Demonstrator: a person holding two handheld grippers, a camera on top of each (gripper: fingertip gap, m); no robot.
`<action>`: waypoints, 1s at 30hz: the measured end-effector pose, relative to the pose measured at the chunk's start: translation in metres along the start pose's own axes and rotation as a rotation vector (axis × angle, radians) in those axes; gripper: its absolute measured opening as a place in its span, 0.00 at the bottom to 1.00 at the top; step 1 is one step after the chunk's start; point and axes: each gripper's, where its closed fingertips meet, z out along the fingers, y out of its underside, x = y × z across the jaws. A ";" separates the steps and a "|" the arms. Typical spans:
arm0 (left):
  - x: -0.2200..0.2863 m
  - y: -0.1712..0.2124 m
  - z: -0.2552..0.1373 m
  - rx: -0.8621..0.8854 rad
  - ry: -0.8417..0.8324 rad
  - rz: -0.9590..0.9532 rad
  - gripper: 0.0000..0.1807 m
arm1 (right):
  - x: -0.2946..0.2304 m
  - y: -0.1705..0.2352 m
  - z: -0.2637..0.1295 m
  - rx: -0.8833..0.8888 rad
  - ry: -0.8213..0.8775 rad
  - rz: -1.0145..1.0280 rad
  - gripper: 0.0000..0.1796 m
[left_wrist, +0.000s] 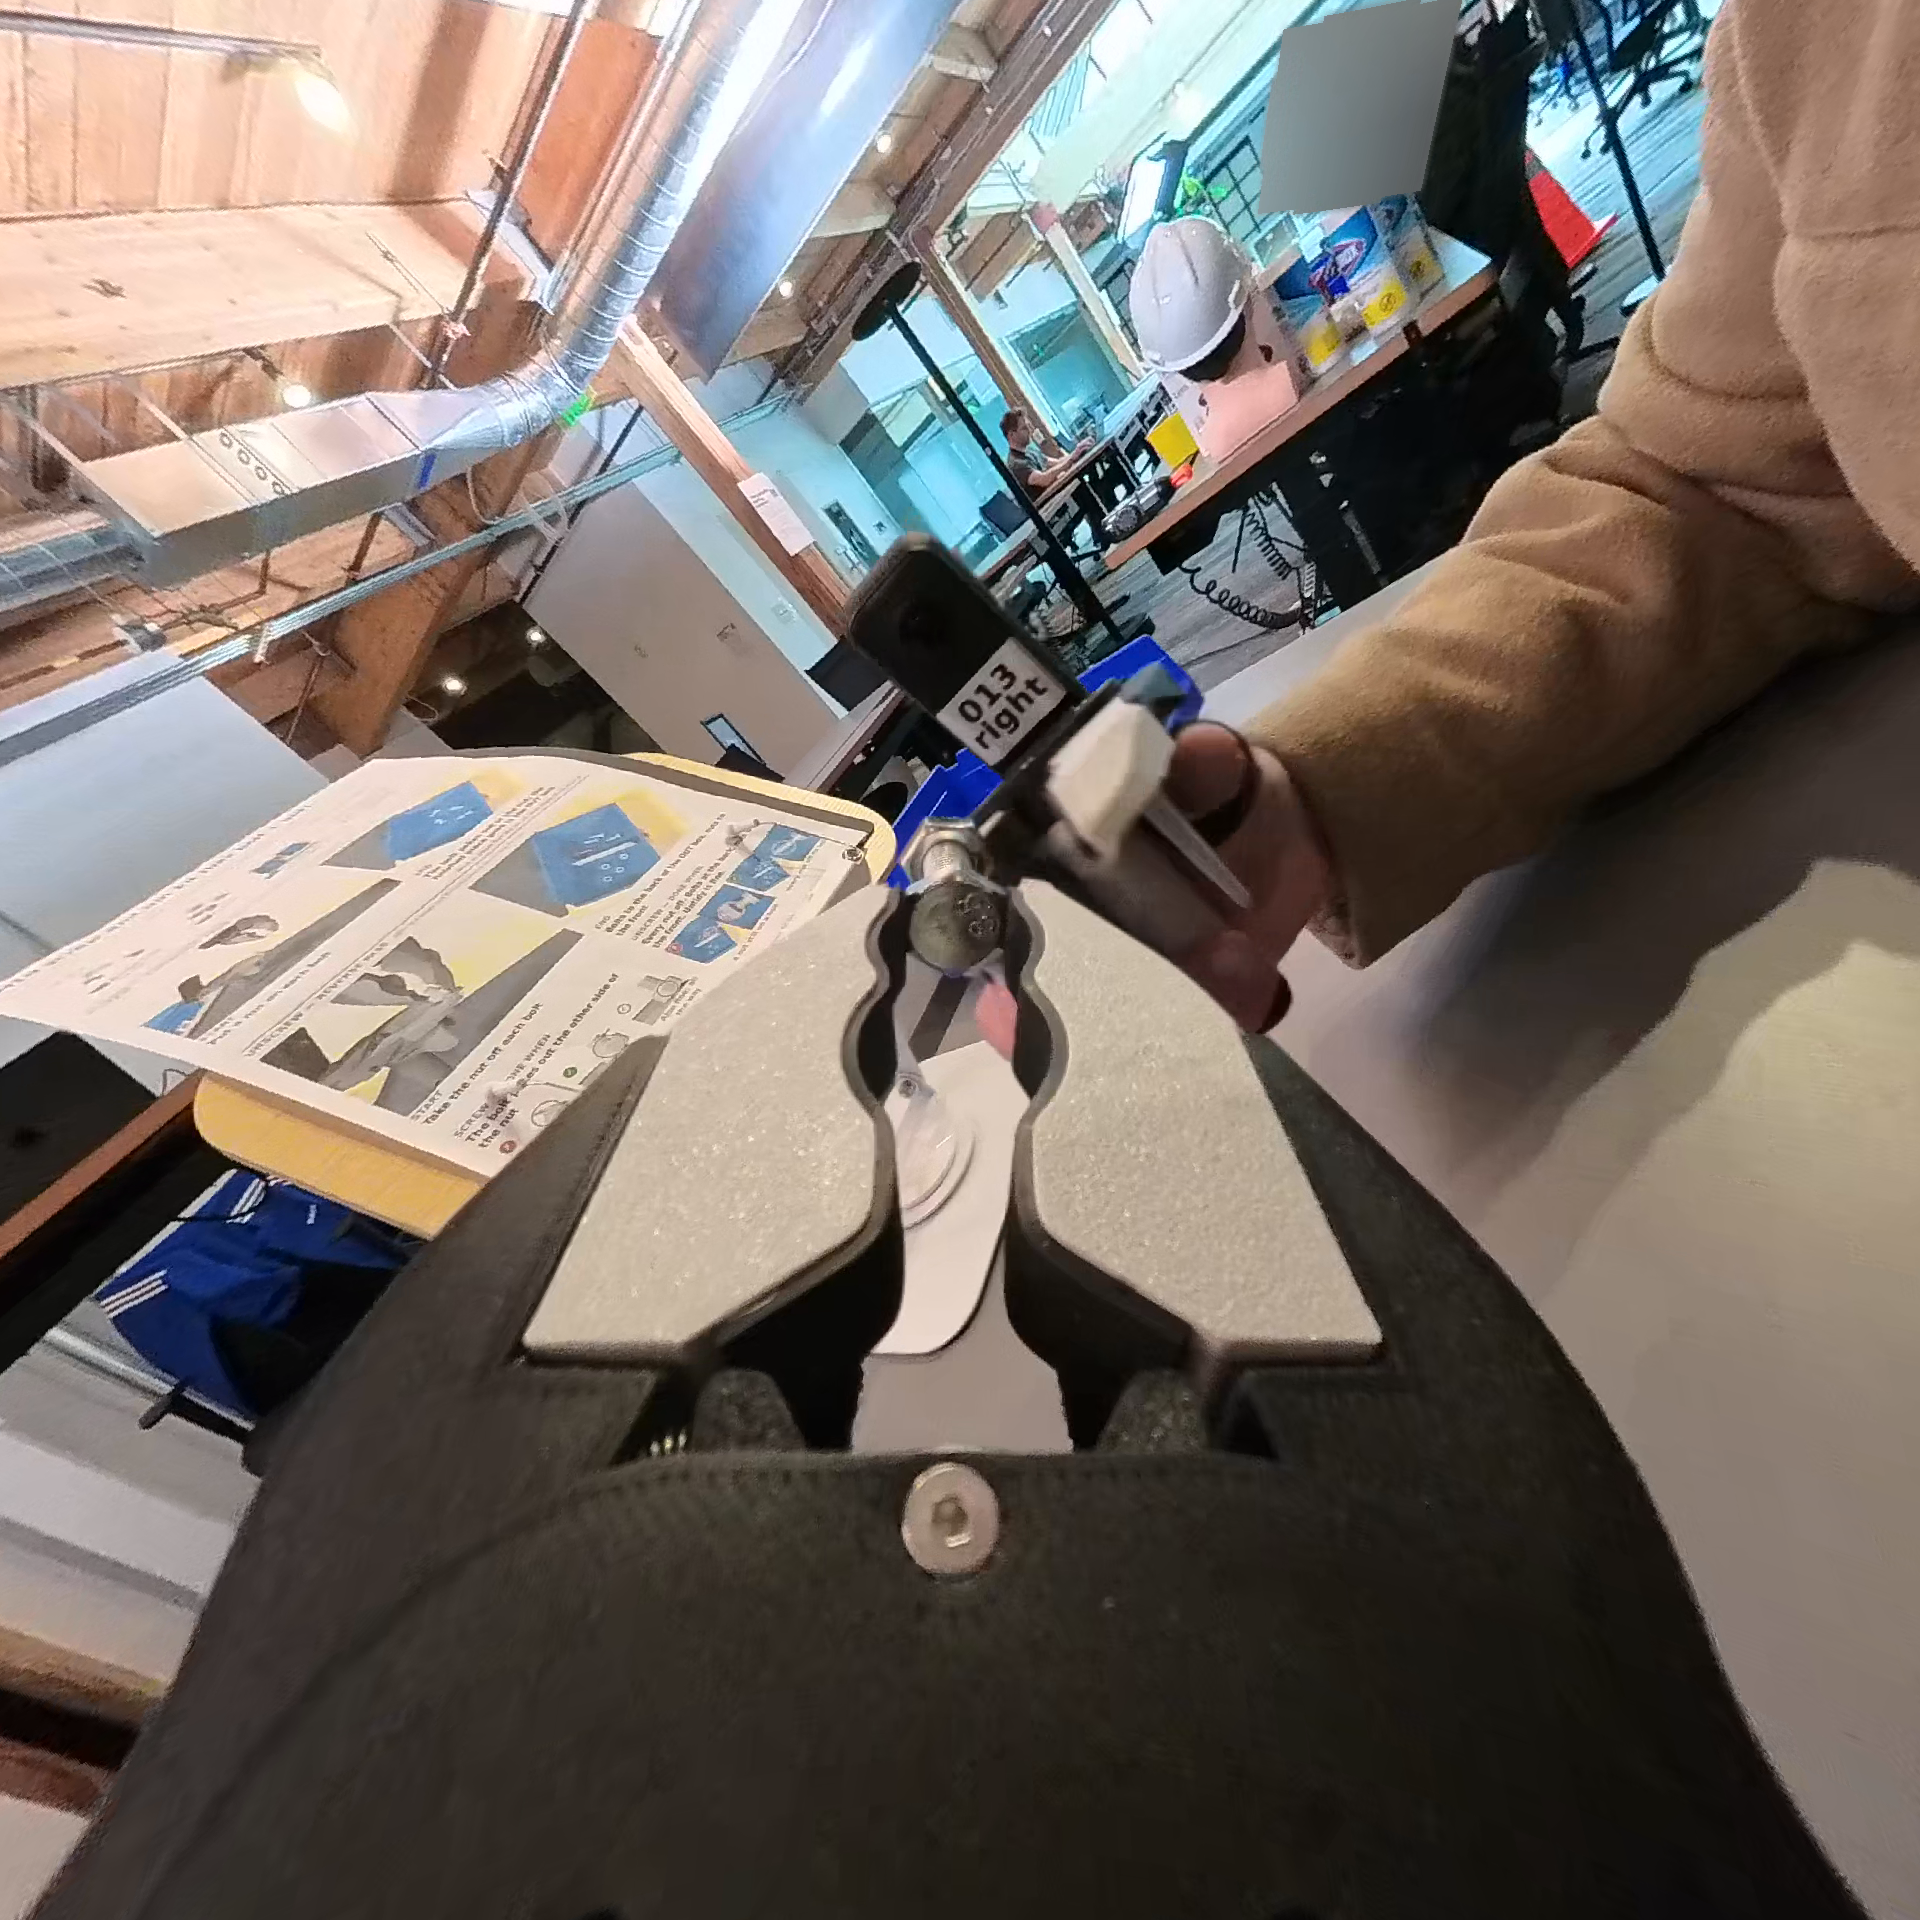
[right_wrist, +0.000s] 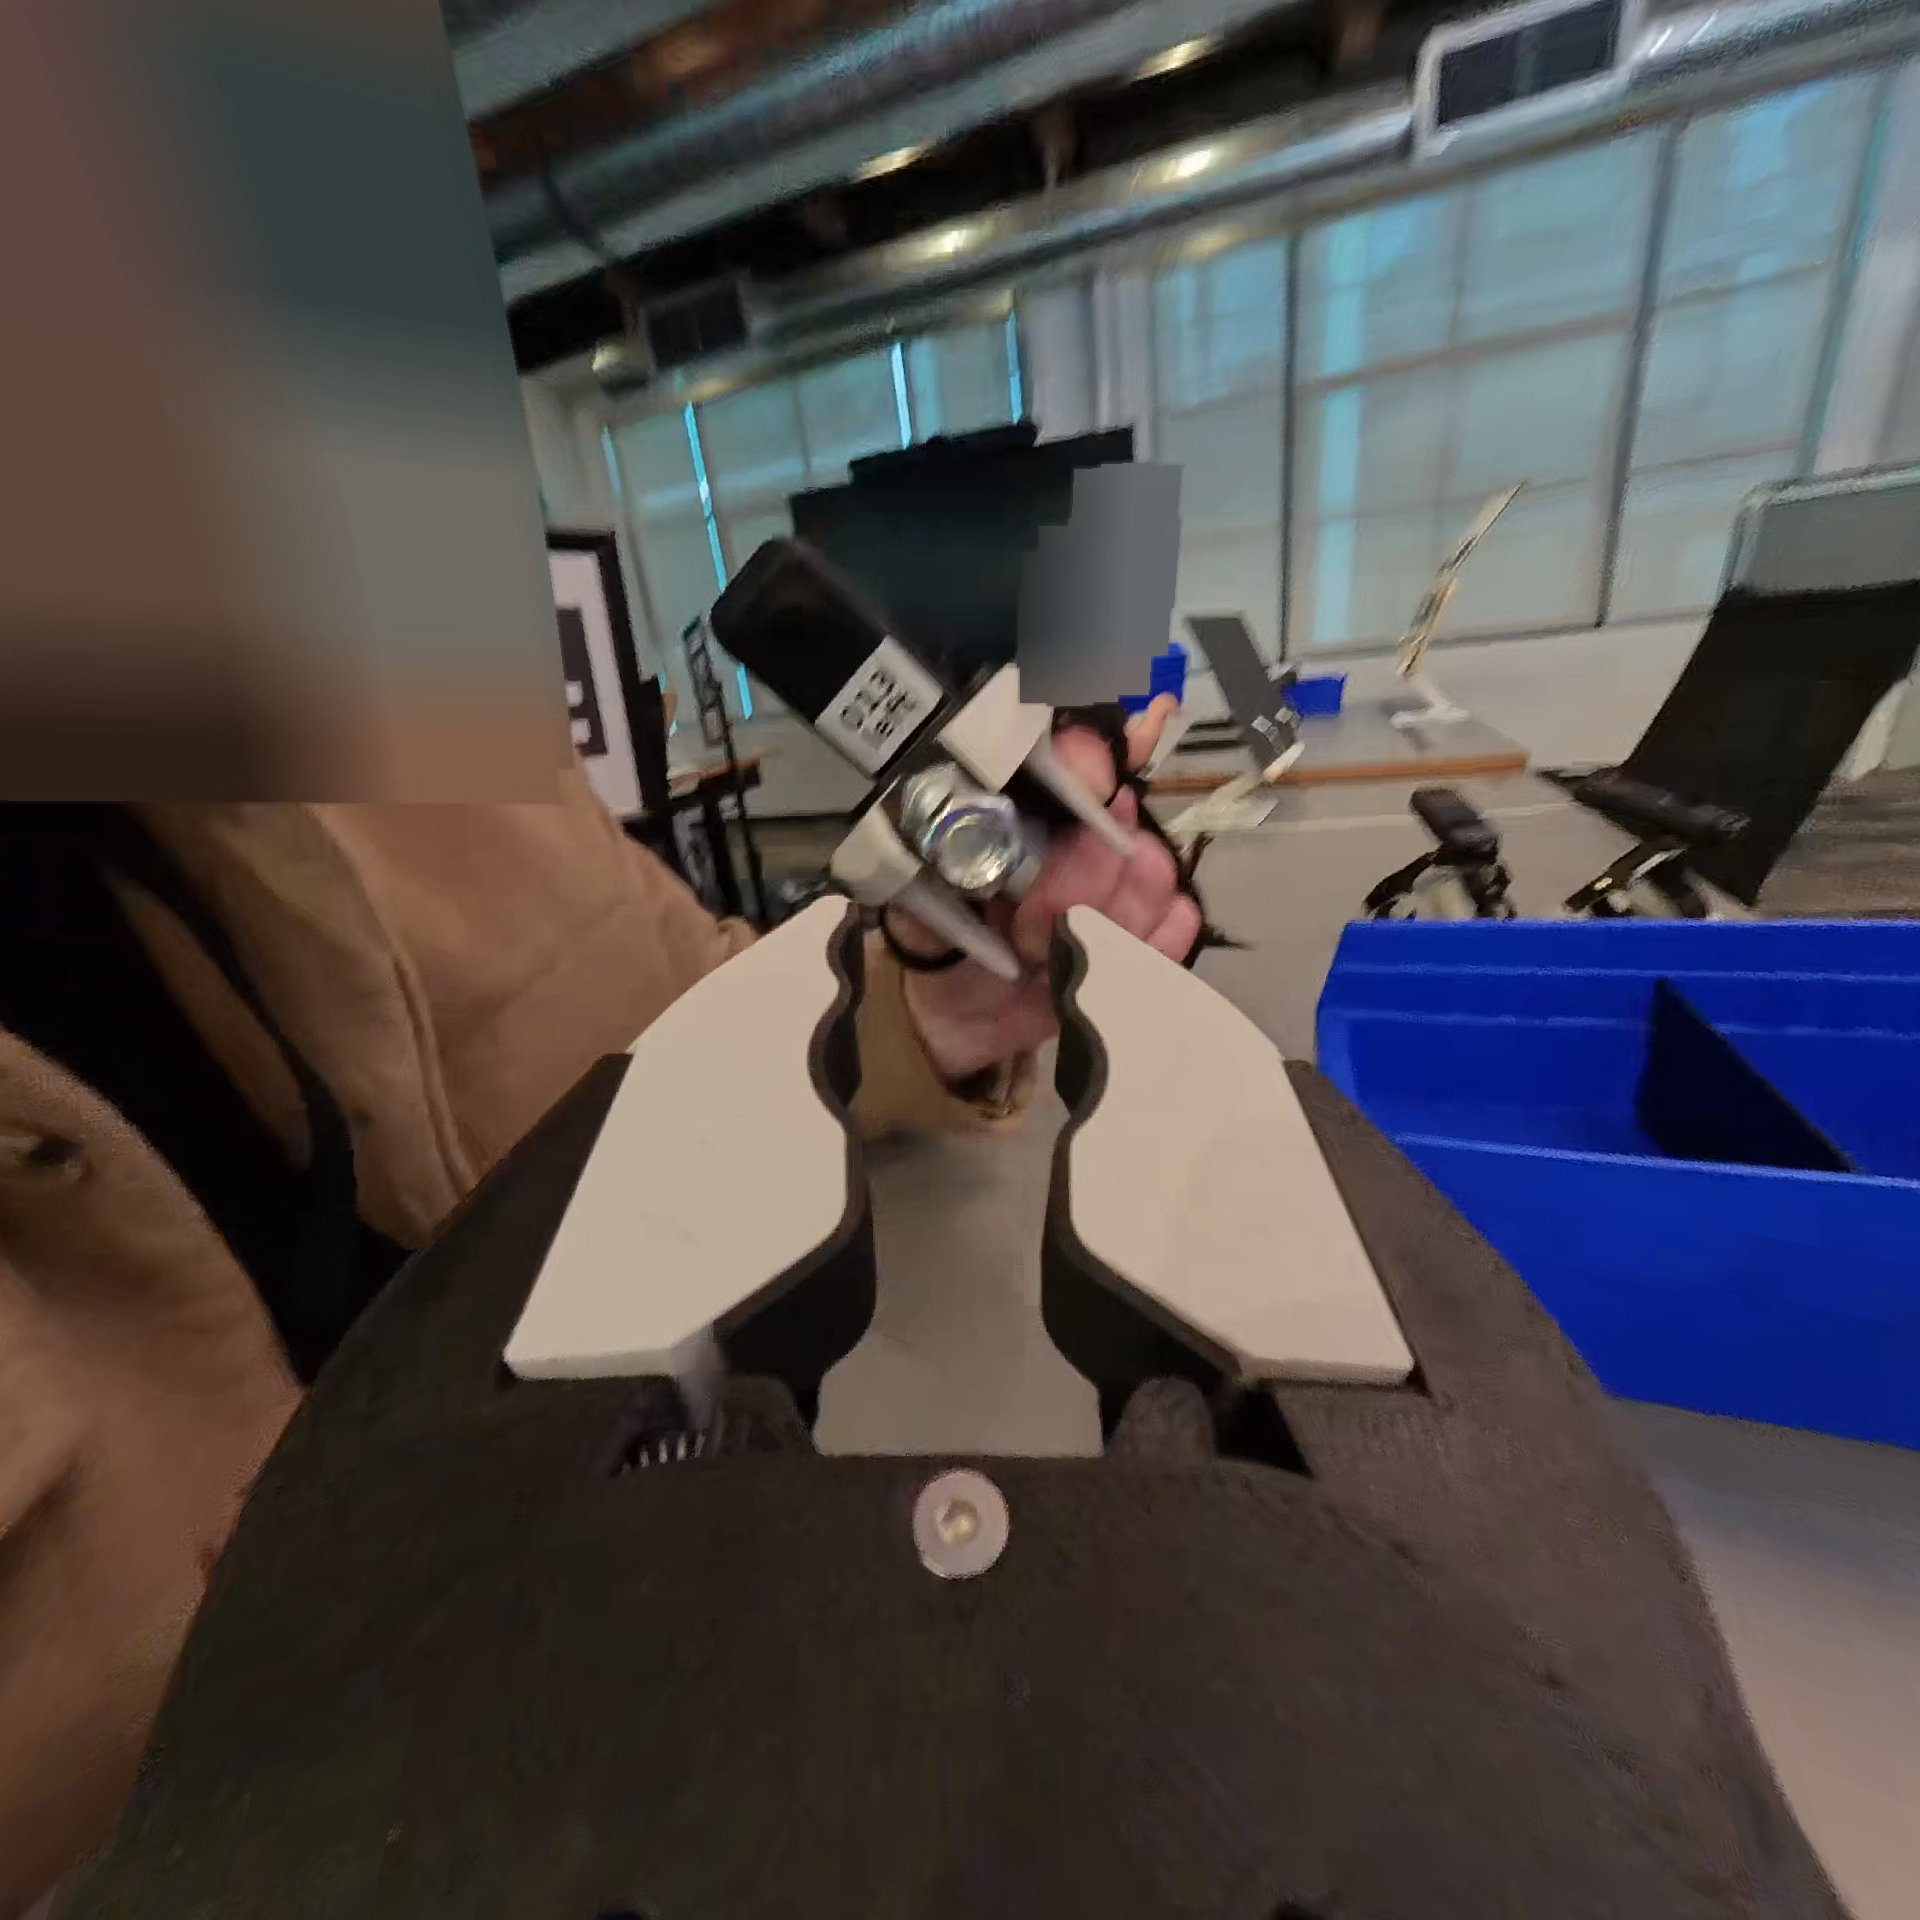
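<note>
My left gripper (left_wrist: 958, 940) is shut on the head of a silver bolt (left_wrist: 951, 914), held up in the air above the grey table (left_wrist: 1558, 1195). A nut (left_wrist: 932, 844) sits on the bolt's shank beyond the head. In the right wrist view the left gripper (right_wrist: 961, 847) faces me with the bolt and nut (right_wrist: 971, 836) between its fingers. My right gripper (right_wrist: 961, 935) is open and empty, its tips just below and short of the nut. It also shows in the left wrist view (left_wrist: 1003, 831), right behind the nut, held by a hand in a beige sleeve.
A blue divided bin (right_wrist: 1558, 1226) stands on the table to the right. A printed instruction sheet on a wooden board (left_wrist: 416, 935) leans at the left. A white card with a clear disc (left_wrist: 935, 1153) lies under the left gripper. The person's beige sleeves fill the left of the right wrist view. The grippers are tip to tip, or close to it.
</note>
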 end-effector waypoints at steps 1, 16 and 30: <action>0.001 0.000 0.001 0.000 0.005 -0.001 0.09 | 0.002 -0.006 -0.002 0.030 0.019 -0.009 0.20; 0.003 0.001 0.002 0.011 0.015 -0.034 0.09 | 0.005 -0.008 -0.008 0.028 0.037 -0.036 0.19; 0.003 0.000 0.002 0.039 0.025 -0.080 0.09 | -0.001 -0.011 -0.005 0.057 0.008 -0.034 0.21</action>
